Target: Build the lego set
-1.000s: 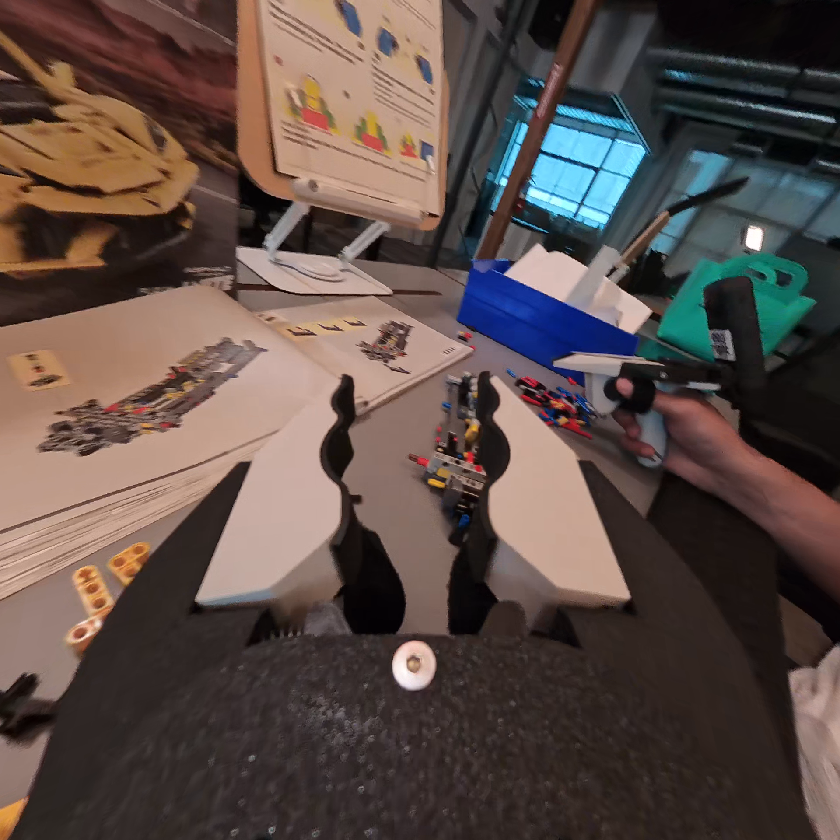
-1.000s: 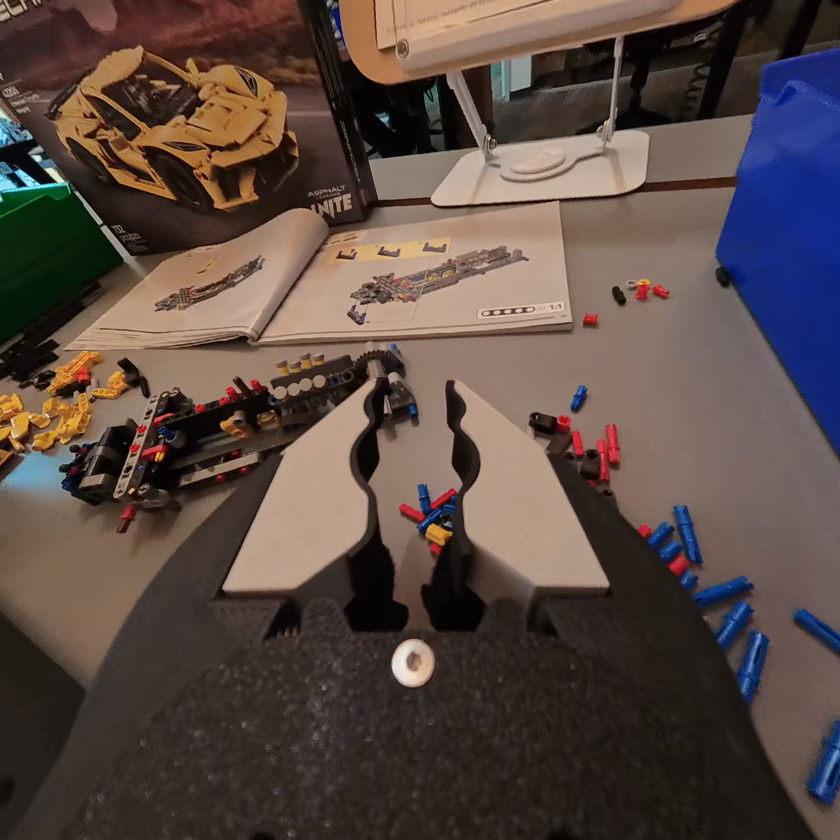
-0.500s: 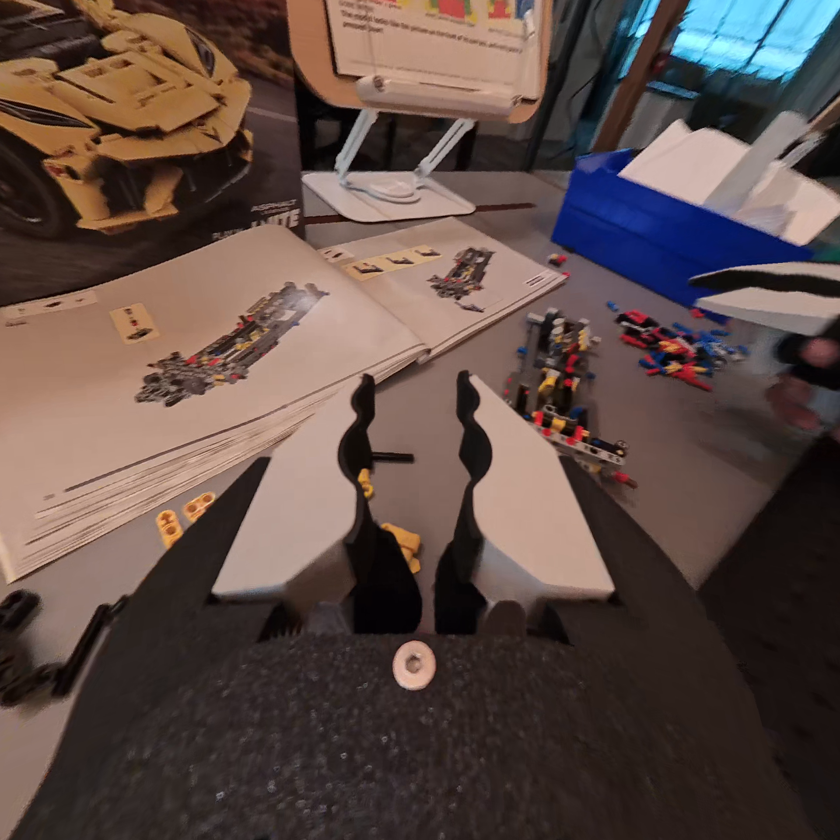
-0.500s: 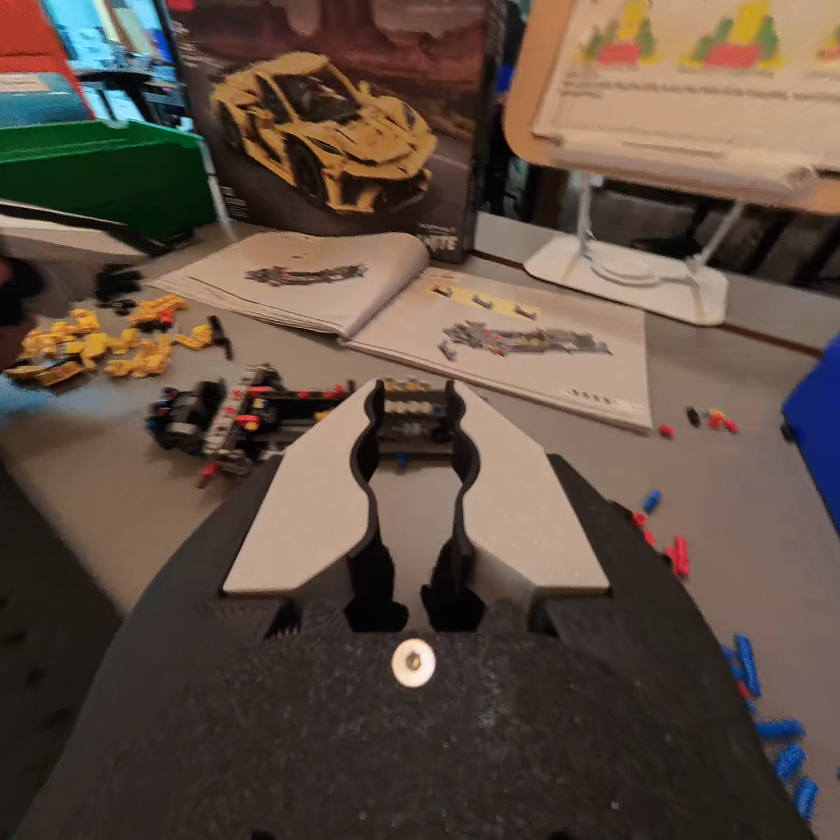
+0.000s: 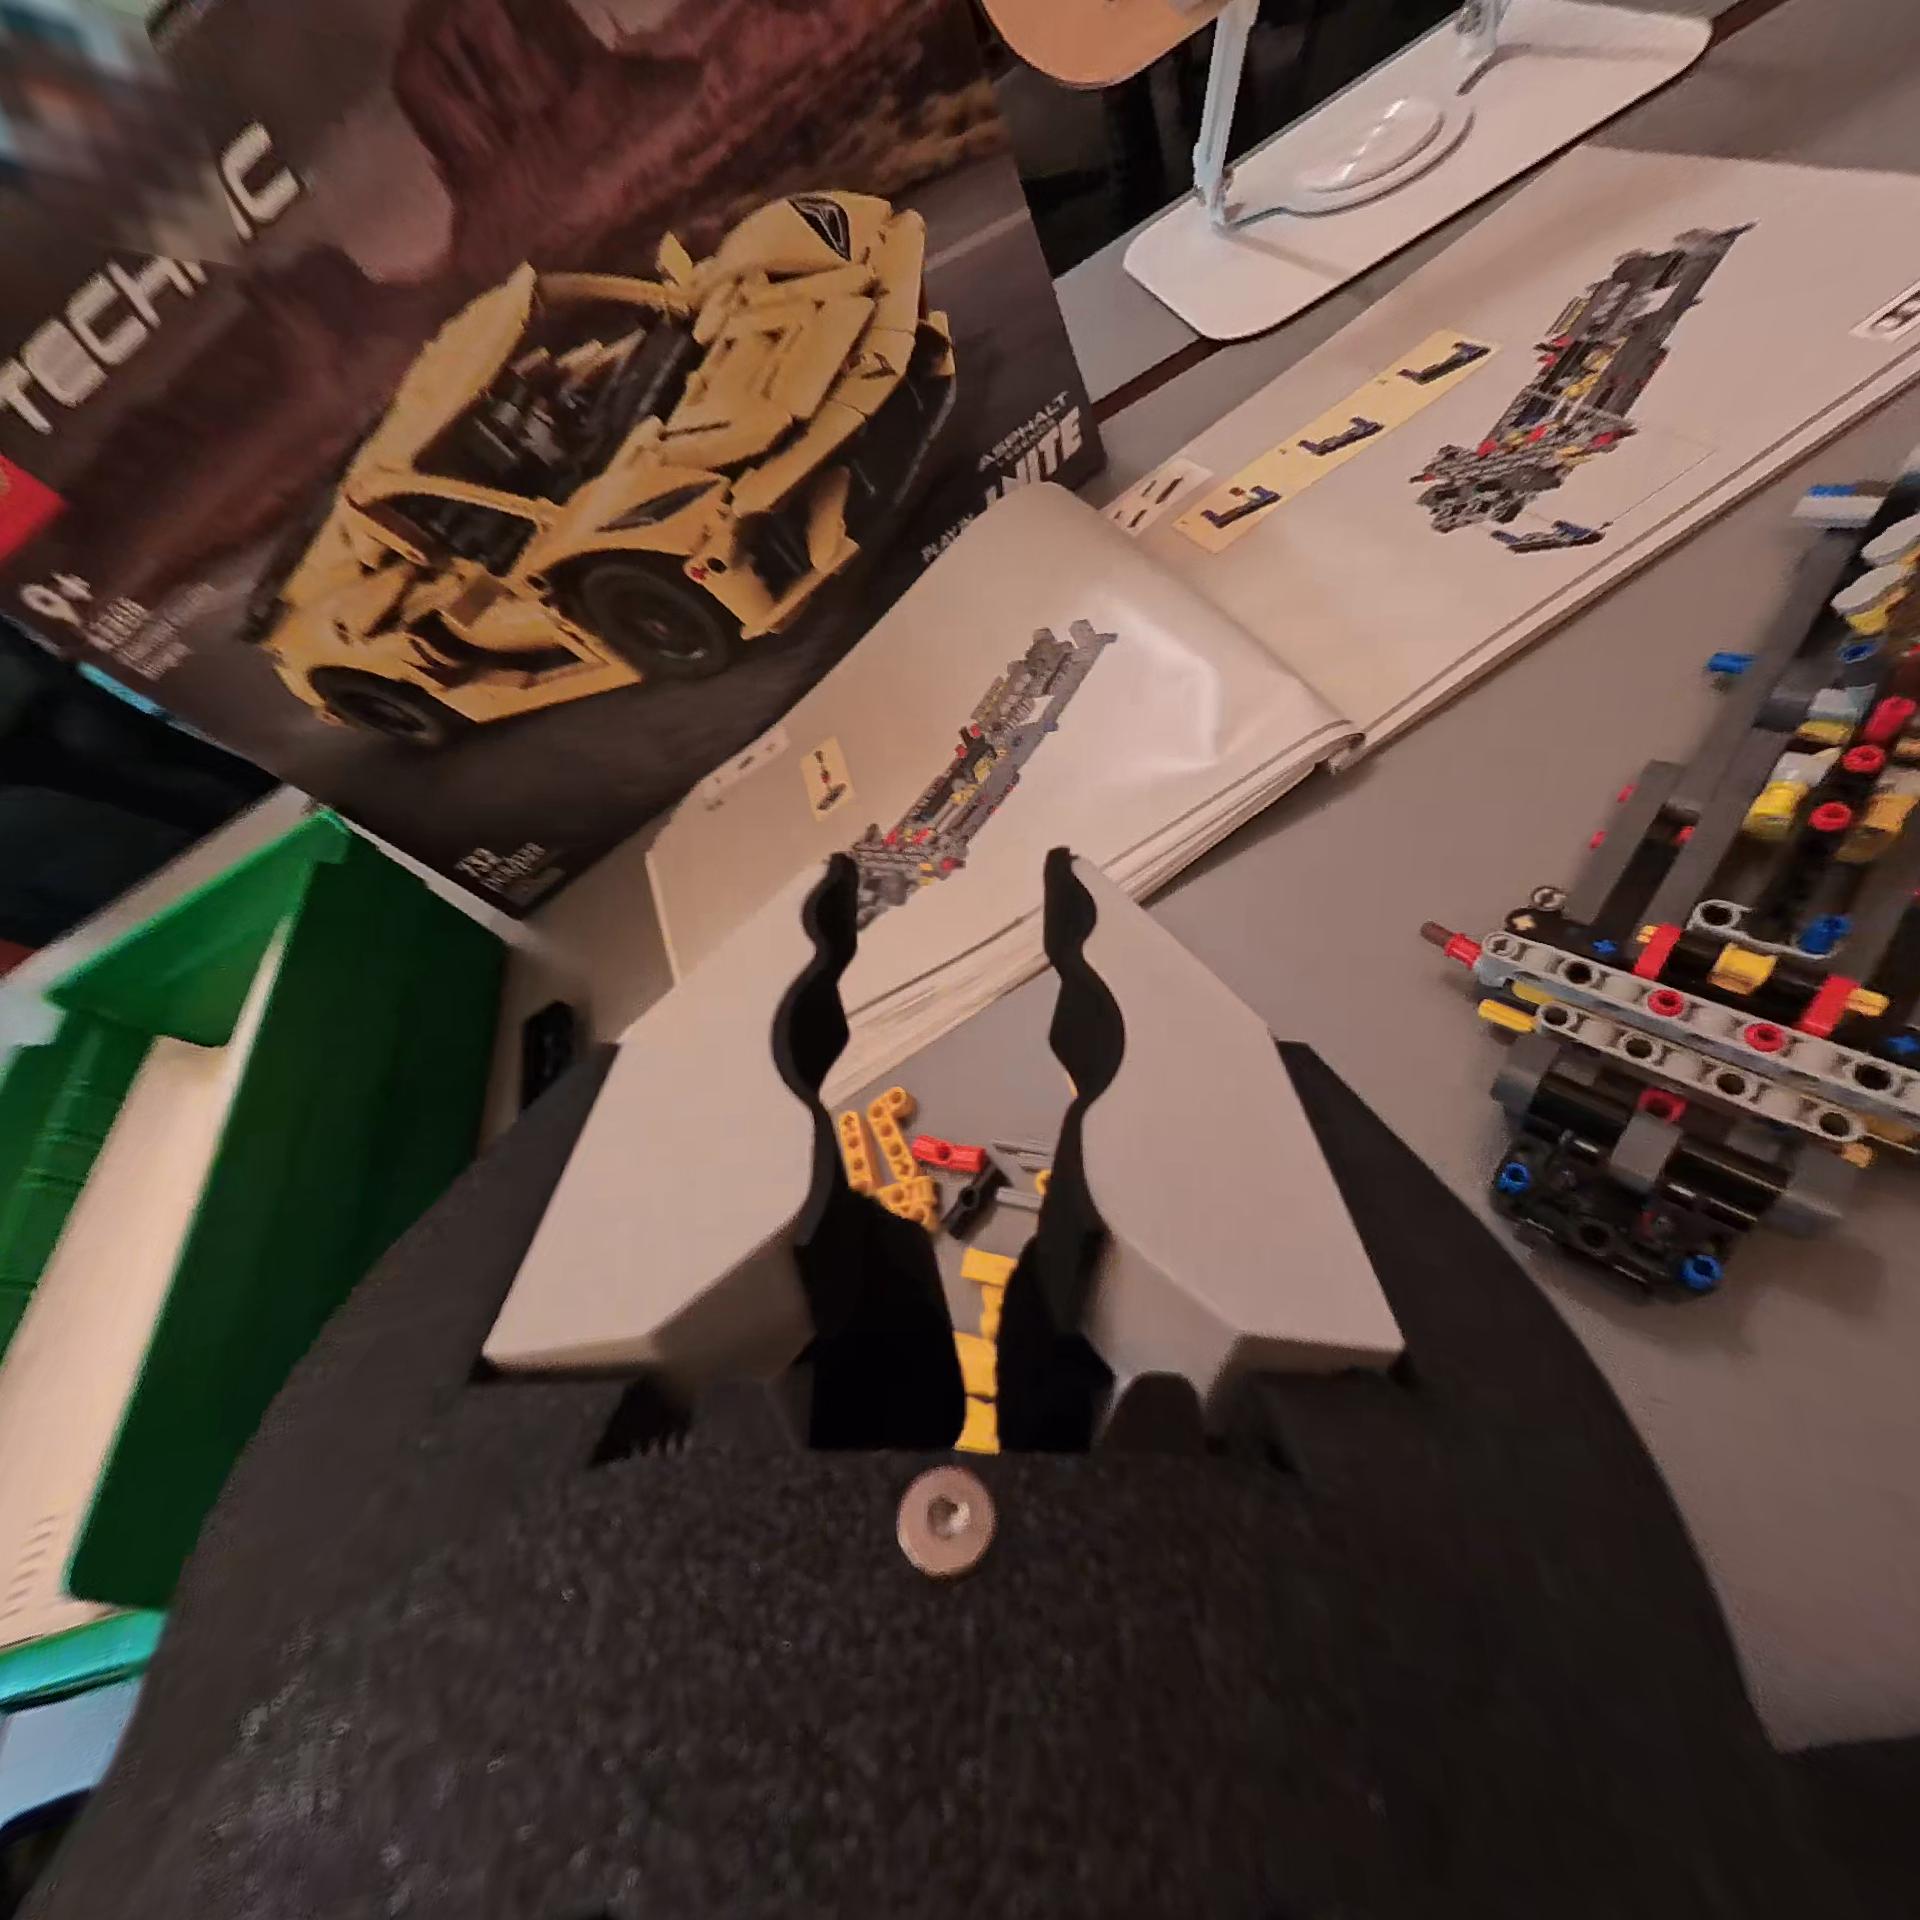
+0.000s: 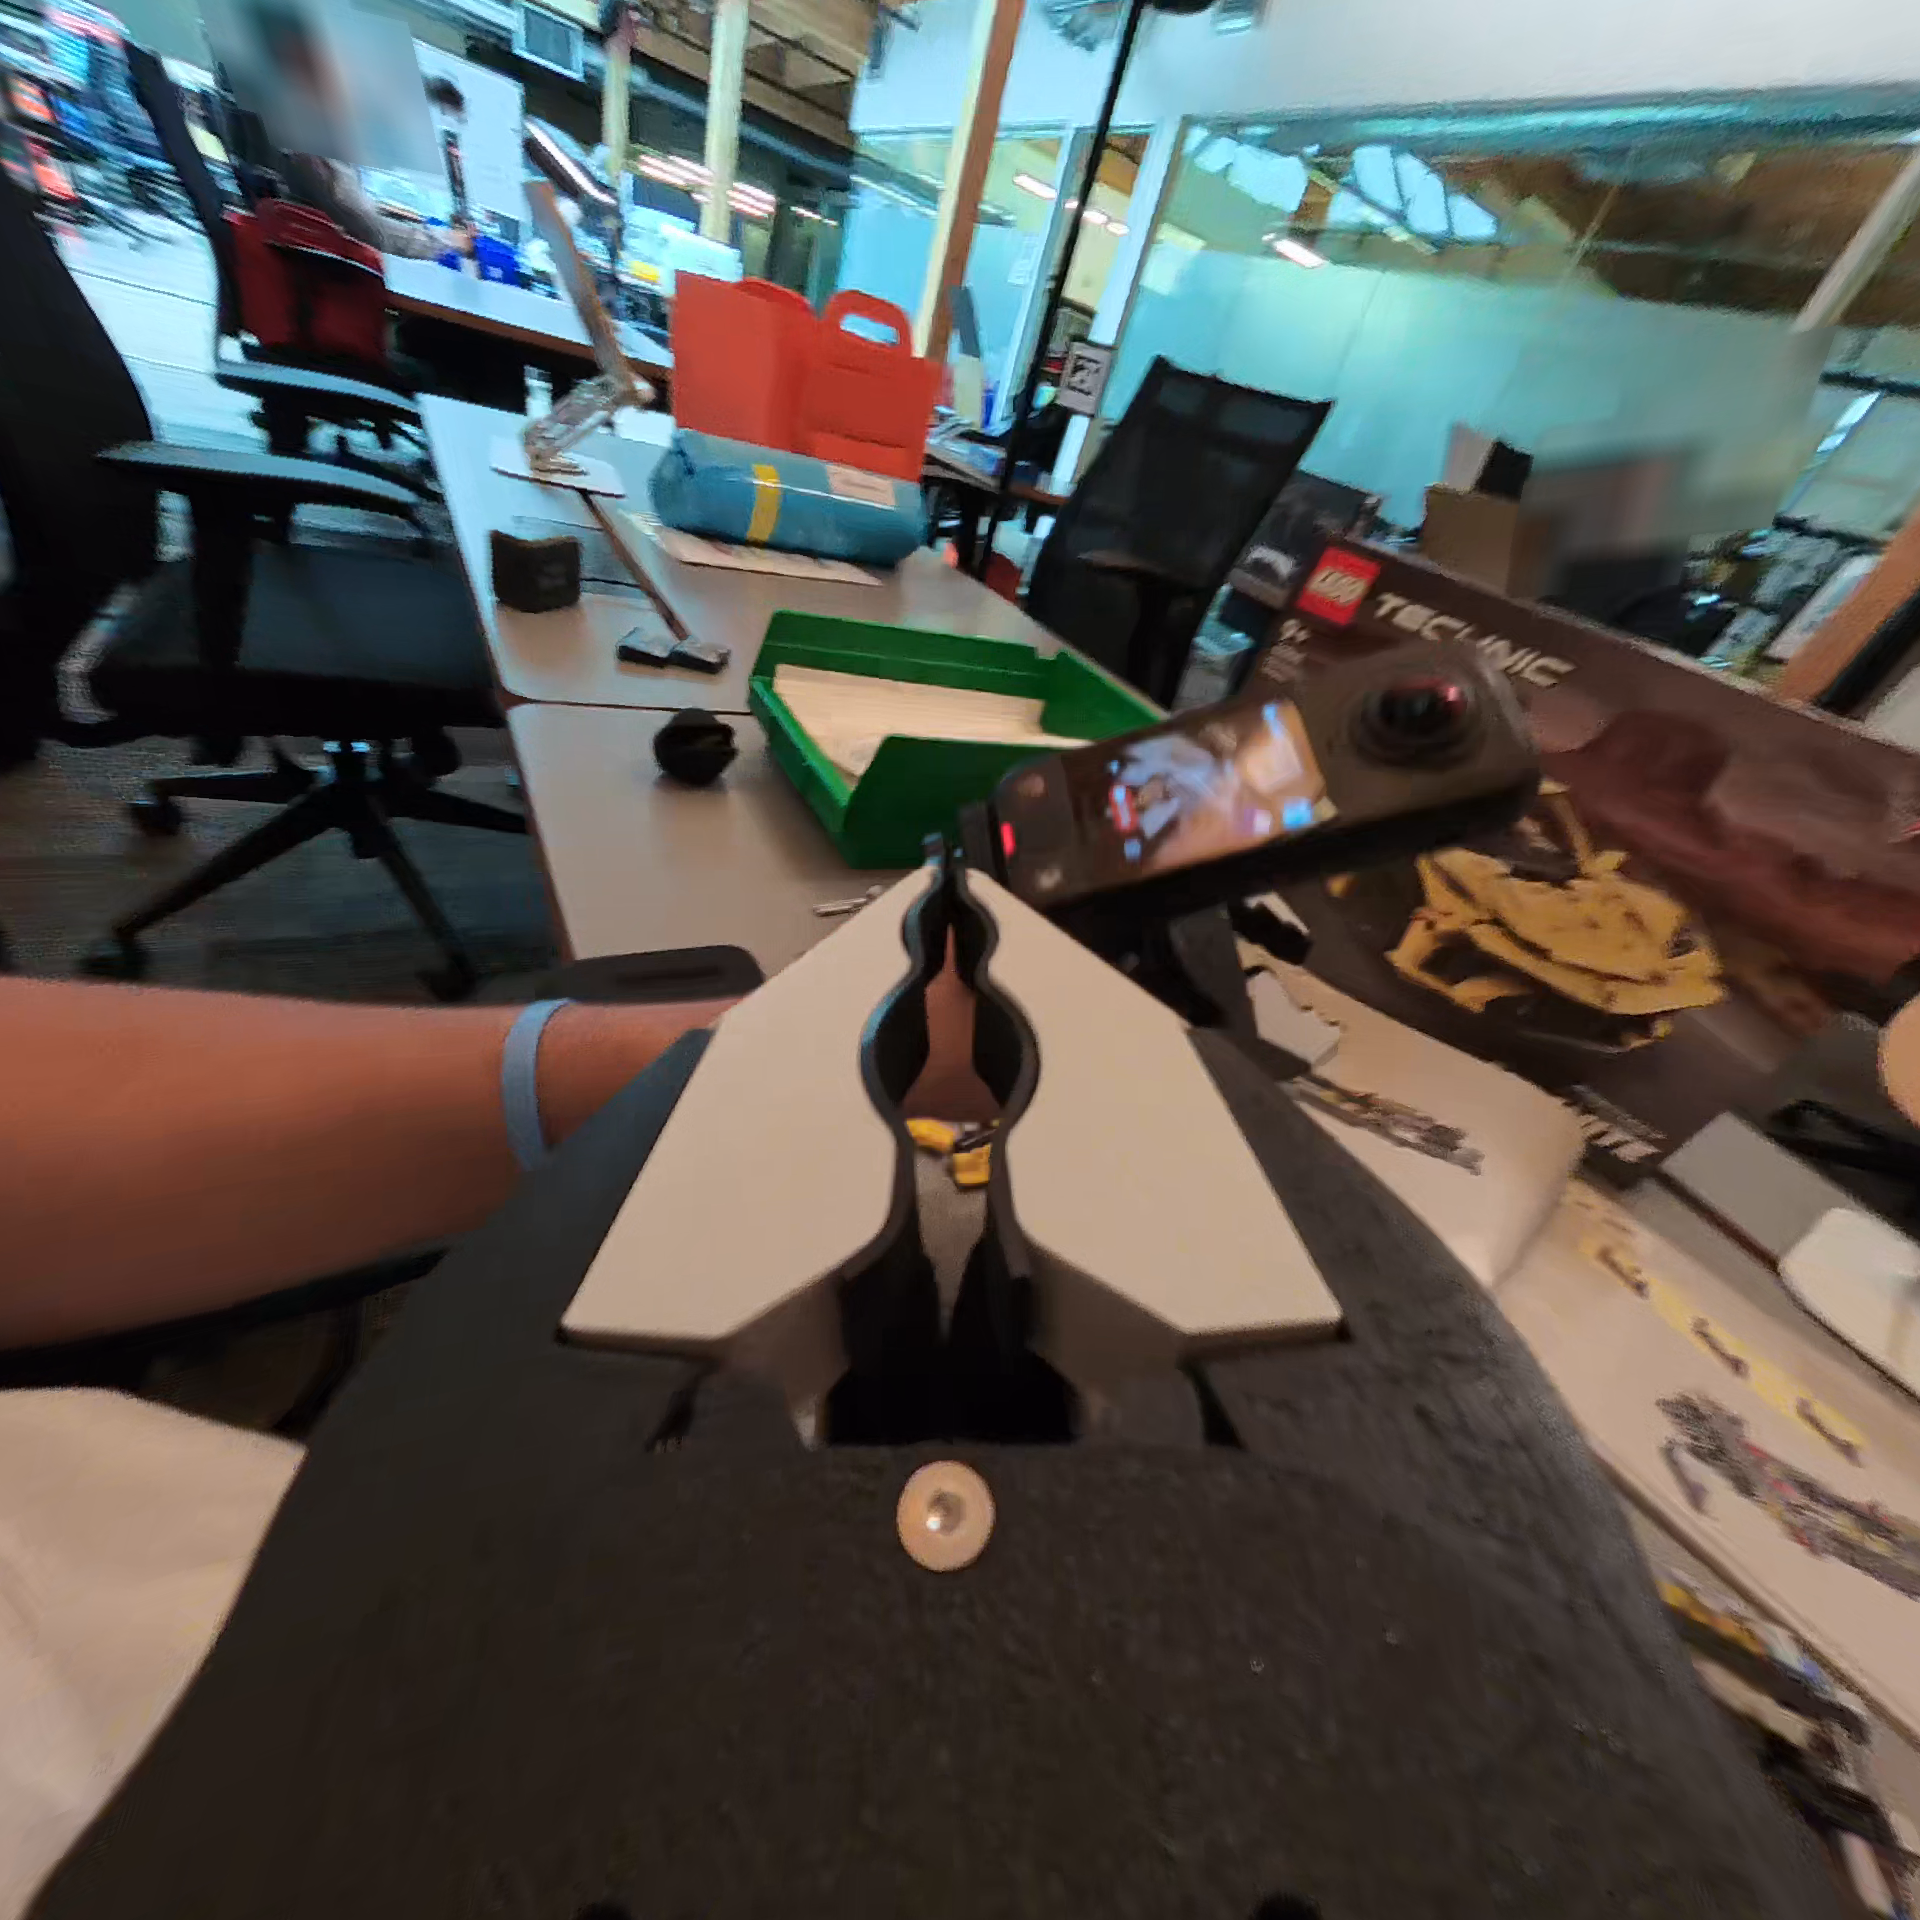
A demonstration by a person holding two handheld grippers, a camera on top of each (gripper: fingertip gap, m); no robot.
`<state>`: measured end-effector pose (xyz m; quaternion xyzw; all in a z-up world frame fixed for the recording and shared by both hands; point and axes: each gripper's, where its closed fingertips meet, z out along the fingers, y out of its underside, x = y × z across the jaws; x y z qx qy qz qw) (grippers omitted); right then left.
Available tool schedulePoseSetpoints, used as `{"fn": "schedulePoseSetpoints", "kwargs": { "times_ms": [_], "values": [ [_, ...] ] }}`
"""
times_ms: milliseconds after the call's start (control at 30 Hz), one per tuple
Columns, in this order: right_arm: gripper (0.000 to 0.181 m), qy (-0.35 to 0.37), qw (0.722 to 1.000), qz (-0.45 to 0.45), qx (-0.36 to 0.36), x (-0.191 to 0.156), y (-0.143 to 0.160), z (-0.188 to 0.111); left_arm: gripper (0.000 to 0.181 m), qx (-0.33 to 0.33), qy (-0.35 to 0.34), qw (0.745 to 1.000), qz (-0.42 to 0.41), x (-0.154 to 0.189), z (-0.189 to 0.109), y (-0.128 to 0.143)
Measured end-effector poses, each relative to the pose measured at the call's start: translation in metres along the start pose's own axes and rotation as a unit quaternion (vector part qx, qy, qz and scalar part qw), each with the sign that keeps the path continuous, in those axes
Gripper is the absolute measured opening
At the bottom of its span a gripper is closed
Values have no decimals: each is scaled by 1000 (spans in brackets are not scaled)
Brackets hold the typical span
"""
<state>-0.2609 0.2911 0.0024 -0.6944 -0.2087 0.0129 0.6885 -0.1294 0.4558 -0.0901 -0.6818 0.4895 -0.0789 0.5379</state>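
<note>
the left gripper (image 5: pixel 948 883), a pair of pale grey fingers with wavy black inner pads on a black foam-like body, hung above the grey table (image 5: pixel 1403 977) with its fingers spread apart and nothing between them. through the gap lay a loose heap of small yellow, red and black lego pieces (image 5: pixel 914 1158) on the table, just under and behind the fingertips. to the right of the gripper sat the partly built lego chassis (image 5: pixel 1704 1049), a long frame of black and grey beams with red, yellow and blue pins, resting flat on the table and well apart from the fingers. beyond the fingertips lay the open white instruction booklet (image 5: pixel 1143 665), its pages showing drawings of the frame, and behind it stood the dark cardboard set box (image 5: pixel 540 447) printed with a yellow sports car. a green plastic bin (image 5: pixel 260 1143) stood at the left edge, and the white base of a document stand (image 5: pixel 1382 166) rested past the booklet. the right gripper (image 6: pixel 951 894) of the same build was raised and turned toward the left side of the table, its tips pressed together with nothing visibly held. behind its fingers showed a bare forearm with a light blue wristband (image 6: pixel 525 1081) and the black camera (image 6: pixel 1257 790) mounted on the other gripper. farther off the same green bin (image 6: pixel 935 727) sat on the table, beside the set box (image 6: pixel 1621 831).
</note>
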Motion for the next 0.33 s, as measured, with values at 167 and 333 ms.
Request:
{"fn": "schedulePoseSetpoints", "kwargs": {
  "times_ms": [167, 333],
  "values": [
    [0, 52, 998, -12, -16, 8, -5, 4, 34, 18, -32, 998, 52, 9, -9, -15],
    [0, 63, 998, -7, -23, 14, 2, 2, 34, 37, -53, 995, 78, 11, -20, -25]
  ]
}}
